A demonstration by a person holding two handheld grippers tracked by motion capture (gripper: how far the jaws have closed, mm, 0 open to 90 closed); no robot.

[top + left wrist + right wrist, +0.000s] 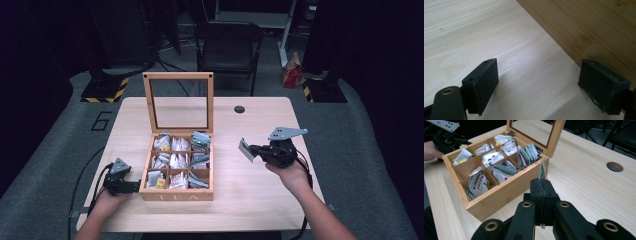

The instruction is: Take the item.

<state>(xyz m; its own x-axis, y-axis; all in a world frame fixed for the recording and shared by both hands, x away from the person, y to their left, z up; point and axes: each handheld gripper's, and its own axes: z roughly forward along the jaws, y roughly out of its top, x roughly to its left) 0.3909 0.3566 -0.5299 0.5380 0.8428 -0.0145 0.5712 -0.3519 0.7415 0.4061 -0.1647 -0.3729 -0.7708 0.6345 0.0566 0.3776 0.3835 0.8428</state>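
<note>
The high view is soft and low in detail, its surroundings sinking into near black while the pale table (260, 170) sits evenly lit from above, with only faint shadows beside the tea box (177, 193). In the left gripper view the wood grain is crisp and bright; the left tongs (549, 86) cast a soft shadow and blur slightly at the bottom edge. In the right gripper view the right tongs (541, 192) are dark, and the far background is dim and slightly blurred.
</note>
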